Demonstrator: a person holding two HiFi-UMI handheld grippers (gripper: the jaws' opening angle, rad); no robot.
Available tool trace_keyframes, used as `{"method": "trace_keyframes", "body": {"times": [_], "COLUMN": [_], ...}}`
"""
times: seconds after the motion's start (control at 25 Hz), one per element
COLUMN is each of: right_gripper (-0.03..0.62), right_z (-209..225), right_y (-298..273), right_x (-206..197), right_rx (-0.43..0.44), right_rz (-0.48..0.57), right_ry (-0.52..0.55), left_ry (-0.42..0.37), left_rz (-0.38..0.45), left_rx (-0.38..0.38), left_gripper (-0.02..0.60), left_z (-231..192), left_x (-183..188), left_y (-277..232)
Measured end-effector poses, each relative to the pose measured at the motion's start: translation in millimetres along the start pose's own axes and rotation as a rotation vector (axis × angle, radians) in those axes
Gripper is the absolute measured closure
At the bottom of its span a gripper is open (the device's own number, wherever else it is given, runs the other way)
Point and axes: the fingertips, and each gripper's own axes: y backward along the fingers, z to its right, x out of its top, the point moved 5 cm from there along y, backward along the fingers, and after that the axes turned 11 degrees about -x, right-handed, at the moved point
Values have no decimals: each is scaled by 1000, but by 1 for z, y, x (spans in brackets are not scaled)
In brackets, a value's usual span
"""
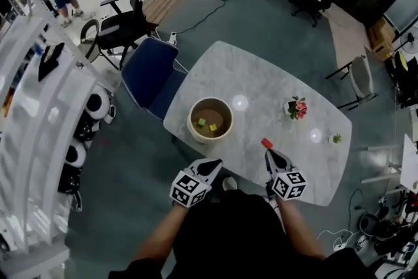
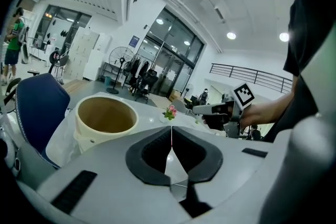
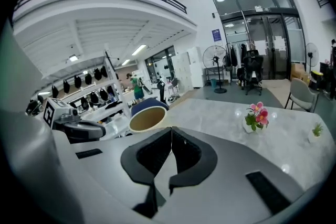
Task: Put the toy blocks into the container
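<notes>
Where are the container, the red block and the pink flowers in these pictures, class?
container (image 1: 191, 121), head view, on its left rim.
red block (image 1: 266, 143), head view, on its top face.
pink flowers (image 3: 257, 112), right gripper view, on the blossoms.

No writing, number or brand can be read in any view.

The only sign is a small blue sign (image 2: 135, 41) high on the far wall, at about eleven o'clock in the left gripper view and at about one o'clock in the right gripper view (image 3: 217, 35). Its print is too small to read in either. In the head view, the cube (image 1: 189, 189) on the left gripper (image 1: 214, 164) sits at about seven o'clock. The cube (image 1: 289, 184) on the right gripper (image 1: 268, 153) sits at about five o'clock. Both cubes carry black-and-white square marker patterns, with no letters or digits.
</notes>
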Motion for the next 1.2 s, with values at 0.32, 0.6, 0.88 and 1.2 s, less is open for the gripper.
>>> {"method": "trace_keyframes", "body": {"times": [0.32,0.6,0.88,1.2], "right_gripper": [592,592,592,457], "right_z": [97,143,155,156], "right_y": [-1,-14,-57,-110], "right_x": [-9,-29,-53,-94], "right_rx": [20,115,226,258], "right_rz": [-29,-75,-181,-314], "right_ry": [24,75,175,323], "left_ry": [-8,-7,34,77], "left_rz": [51,41,61,66], "left_rx": [83,131,215,305], "left_gripper": [574,574,574,574], "left_z": [26,49,62,69], "left_x": [7,-7,-21,-34], "left_y": [-83,-138,-153,-146]}}
